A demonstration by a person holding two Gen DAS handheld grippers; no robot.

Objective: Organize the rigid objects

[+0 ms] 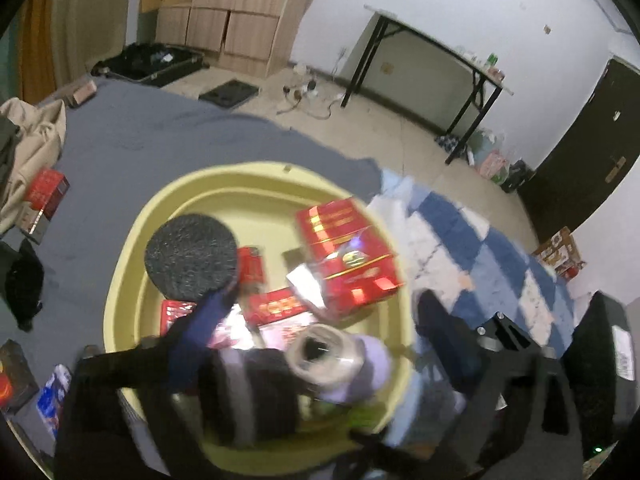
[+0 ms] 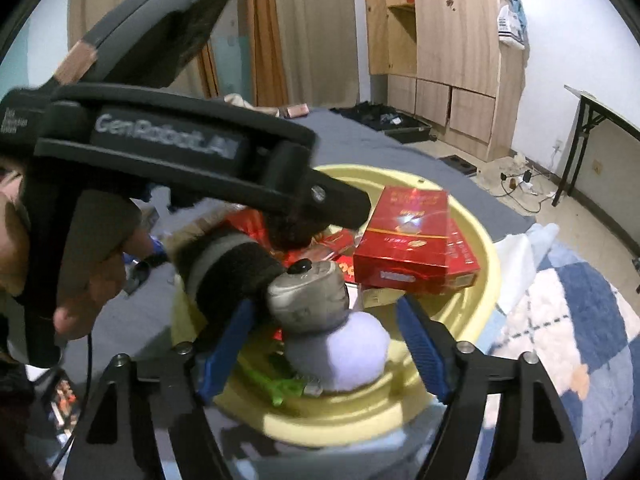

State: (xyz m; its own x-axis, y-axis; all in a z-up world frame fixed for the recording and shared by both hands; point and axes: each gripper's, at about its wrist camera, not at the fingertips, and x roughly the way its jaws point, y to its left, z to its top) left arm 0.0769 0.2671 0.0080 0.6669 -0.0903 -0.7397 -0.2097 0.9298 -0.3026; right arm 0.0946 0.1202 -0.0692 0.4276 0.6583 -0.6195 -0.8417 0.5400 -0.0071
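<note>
A yellow basin [image 1: 132, 248] [image 2: 480, 292] sits on a grey bedsheet. It holds a big red box [image 1: 348, 256] [image 2: 416, 236], smaller red boxes [image 1: 276, 306], a black round disc [image 1: 190, 254], and a plush toy with a grey-black body and purple end [image 1: 320, 364] [image 2: 332, 328]. My left gripper [image 1: 320, 312] hangs over the basin, open, its fingers apart around the toy's top. My right gripper [image 2: 328, 344] is open, its blue pads [image 2: 424, 344] either side of the purple end without touching. The left gripper's body shows in the right wrist view [image 2: 180, 148].
Red boxes [image 1: 46, 192] and beige clothes [image 1: 28, 152] lie on the sheet to the left. A blue-white checked blanket [image 1: 480, 256] [image 2: 580, 340] lies right of the basin. A wooden cabinet [image 2: 452, 32], folding table [image 1: 432, 48] and dark door [image 1: 580, 148] stand beyond.
</note>
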